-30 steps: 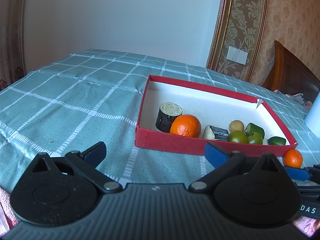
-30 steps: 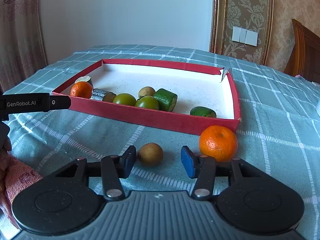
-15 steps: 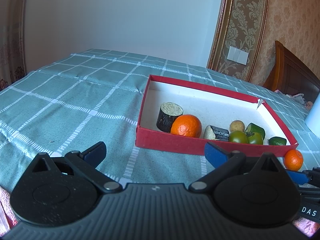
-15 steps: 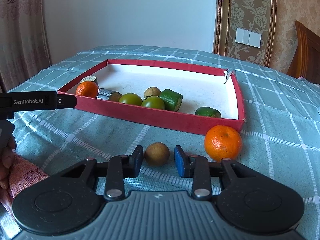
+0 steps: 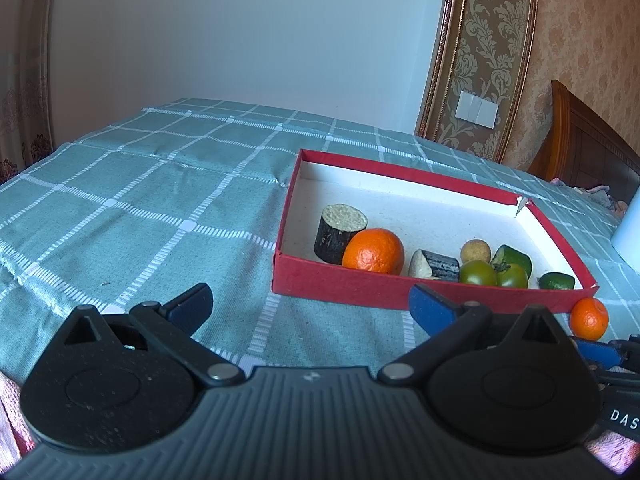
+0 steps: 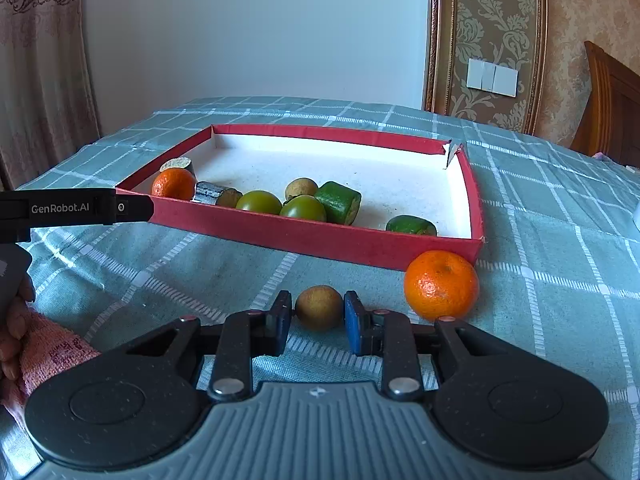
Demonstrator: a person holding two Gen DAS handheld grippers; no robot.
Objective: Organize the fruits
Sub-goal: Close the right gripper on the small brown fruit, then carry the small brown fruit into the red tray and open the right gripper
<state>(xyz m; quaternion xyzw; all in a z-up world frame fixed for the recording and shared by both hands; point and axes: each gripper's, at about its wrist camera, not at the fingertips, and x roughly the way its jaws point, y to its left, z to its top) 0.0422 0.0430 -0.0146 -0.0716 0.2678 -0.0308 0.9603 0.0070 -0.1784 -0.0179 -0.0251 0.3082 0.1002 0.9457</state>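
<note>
red cardboard box lid [image 6: 320,240] with white inside, flat on teal checked tablecloth [image 5: 140,208]. inside, along near wall: dark cut cylinder [image 5: 340,232] standing upright at left, touching large mandarin [image 5: 374,251]; next a second dark cut piece [image 5: 436,265] lying on its side; then two green tomatoes [image 6: 280,205] side by side, small tan longan [image 6: 301,189] just behind them, green cut chunk [image 6: 338,202] beside them, smaller green piece [image 6: 411,225] near right corner. torn far right corner on lid.

outside, on cloth just before near wall: loose brown longan [image 6: 319,307] and second mandarin [image 6: 441,285], the mandarin touching or nearly touching lid's near right corner.

right gripper [image 6: 316,317] low over cloth, blue pads either side of loose longan, jaws narrowed almost to its width; slim gap seen at left pad, contact at right pad unclear, so firm hold cannot be told. longan resting on cloth between pads.

left gripper [image 5: 310,300] hovering over bare cloth left of lid, jaws spread wide, holding nothing. in right wrist view, its black body marked "genrobot.ai" at left edge, with fingers and pink cloth below.
</note>
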